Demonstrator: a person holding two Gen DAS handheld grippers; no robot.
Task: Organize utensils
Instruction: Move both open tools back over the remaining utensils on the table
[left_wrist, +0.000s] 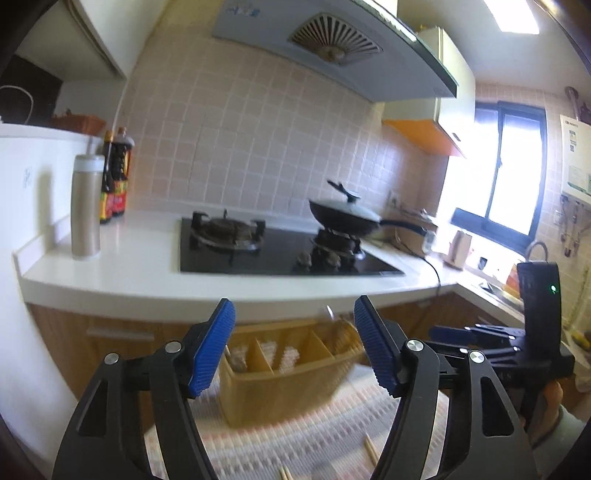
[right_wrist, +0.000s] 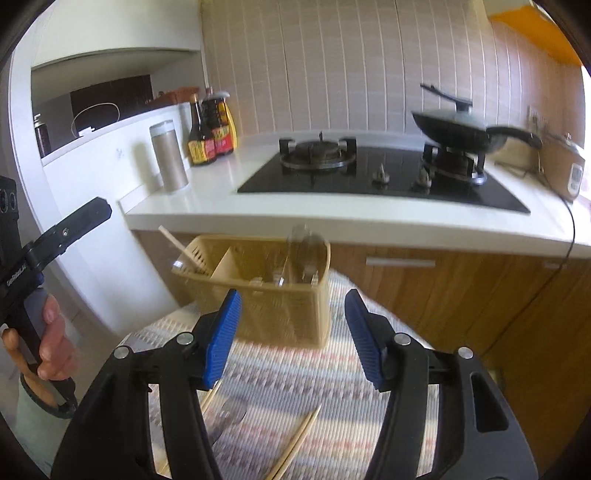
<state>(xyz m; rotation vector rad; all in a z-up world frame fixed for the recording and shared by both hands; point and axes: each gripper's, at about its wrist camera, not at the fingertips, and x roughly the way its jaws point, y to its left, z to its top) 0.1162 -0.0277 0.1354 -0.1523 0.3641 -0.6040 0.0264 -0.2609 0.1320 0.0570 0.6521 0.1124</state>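
Note:
A yellow slotted utensil basket (left_wrist: 291, 369) (right_wrist: 273, 295) with dividers stands on a striped mat (right_wrist: 295, 380), below the counter edge. Metal spoons (right_wrist: 306, 251) stick up from its right end, and a chopstick (right_wrist: 177, 245) leans out of its left end. Loose chopsticks (right_wrist: 295, 439) (left_wrist: 371, 448) and a metal utensil (right_wrist: 225, 417) lie on the mat in front. My left gripper (left_wrist: 295, 347) is open and empty, just short of the basket. Open and empty too, my right gripper (right_wrist: 291, 332) faces the basket from the near side.
Behind the basket runs a white counter (left_wrist: 147, 273) over wooden cabinet doors (right_wrist: 443, 295). On it are a gas hob (right_wrist: 369, 173), a lidded wok (right_wrist: 454, 125), a steel flask (right_wrist: 168, 155), sauce bottles (right_wrist: 210, 129) and a cooker (right_wrist: 565, 166) with its hanging cable.

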